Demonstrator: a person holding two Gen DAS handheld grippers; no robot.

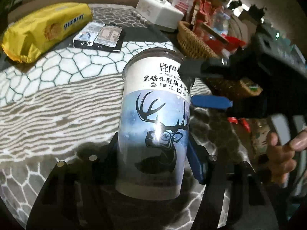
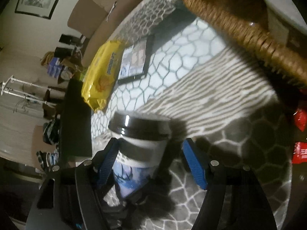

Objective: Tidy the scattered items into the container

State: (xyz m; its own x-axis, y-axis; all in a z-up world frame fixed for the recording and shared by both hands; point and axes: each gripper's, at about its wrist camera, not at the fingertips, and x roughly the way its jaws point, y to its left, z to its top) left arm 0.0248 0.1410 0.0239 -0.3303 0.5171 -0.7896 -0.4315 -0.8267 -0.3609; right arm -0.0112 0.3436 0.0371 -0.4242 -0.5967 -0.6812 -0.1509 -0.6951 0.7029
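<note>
A milk tea cup (image 1: 155,126) with a deer print and a dark lid is held above the patterned tablecloth. My left gripper (image 1: 153,149) is shut on its lower body. My right gripper (image 1: 193,86) reaches in from the right, its fingers open around the cup's upper part near the lid. In the right wrist view the cup (image 2: 138,153) sits between the open blue pads (image 2: 193,164), close to the left one. The wicker basket (image 1: 193,42) stands behind to the right and also shows in the right wrist view (image 2: 239,30).
A yellow snack bag (image 1: 44,30) and a dark flat packet (image 1: 99,36) lie at the far left. A white tissue box (image 1: 159,11) stands behind the basket, which holds red snack packs. Red packets (image 2: 300,134) lie at the table's right.
</note>
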